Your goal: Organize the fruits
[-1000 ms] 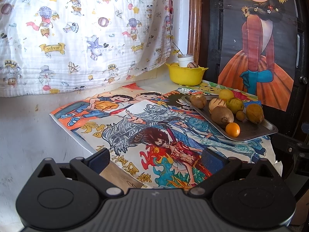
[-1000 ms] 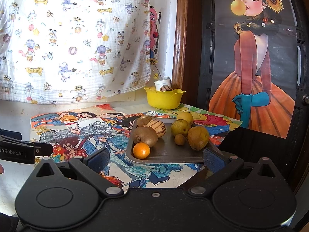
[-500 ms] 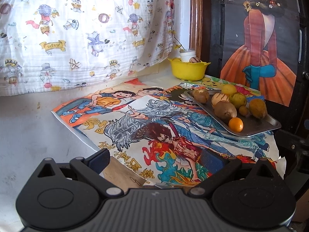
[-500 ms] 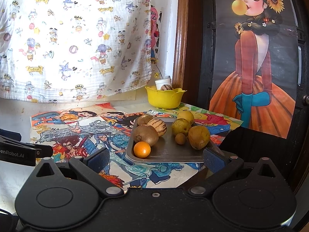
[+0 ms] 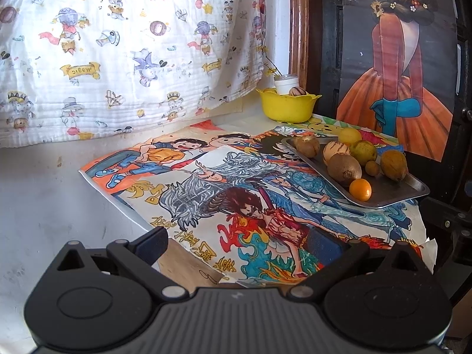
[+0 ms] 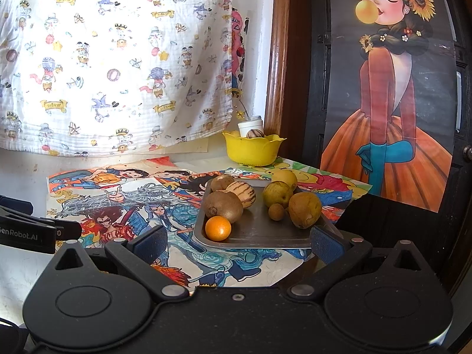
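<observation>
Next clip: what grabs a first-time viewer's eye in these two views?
A metal tray of fruit sits on bright cartoon posters, a small orange at its near corner. Behind it stands a yellow bowl by the wall. Both grippers, left and right, hang open and empty.

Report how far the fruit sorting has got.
Done: one striped fruit already sits in the yellow bowl. In hand: nothing; the left gripper and right gripper are both open and empty. Left: the orange, kiwi and other fruits remain on the metal tray.
</observation>
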